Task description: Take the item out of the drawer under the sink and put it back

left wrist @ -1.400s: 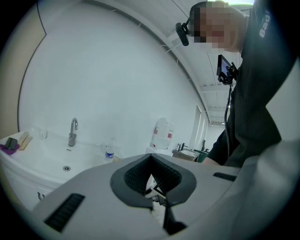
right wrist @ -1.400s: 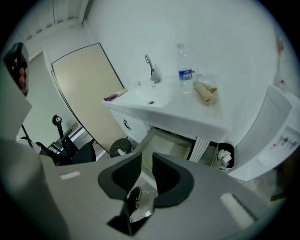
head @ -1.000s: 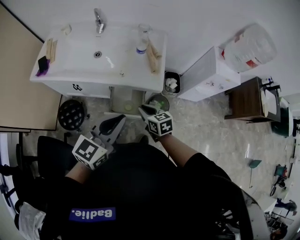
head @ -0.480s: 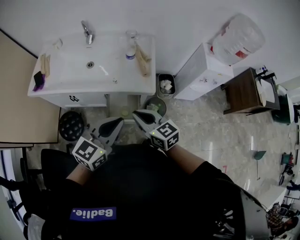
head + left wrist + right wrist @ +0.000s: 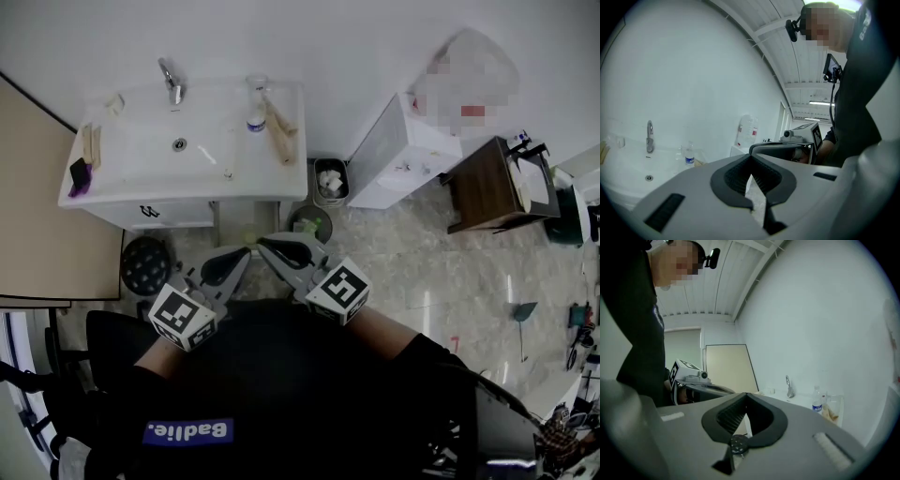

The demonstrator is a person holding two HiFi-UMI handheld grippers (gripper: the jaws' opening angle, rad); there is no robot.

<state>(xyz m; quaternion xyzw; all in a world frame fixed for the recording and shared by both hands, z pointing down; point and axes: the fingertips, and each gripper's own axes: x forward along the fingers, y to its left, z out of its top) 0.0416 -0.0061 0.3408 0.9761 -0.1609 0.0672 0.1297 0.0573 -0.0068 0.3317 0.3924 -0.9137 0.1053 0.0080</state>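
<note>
Head view and both gripper views: left gripper and right gripper pressed together on nothing, below the front edge of the sink, drawer apparently closed, item unseen, whole task seemingly left.

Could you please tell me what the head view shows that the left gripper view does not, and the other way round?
Only the head view shows the black round stool, the small dark waste bin and the brown wooden side table on the floor. Only the left gripper view shows the white panelled ceiling and its bright strip light. Both show the white sink, its chrome tap and the clear bottle with a blue label.
</note>
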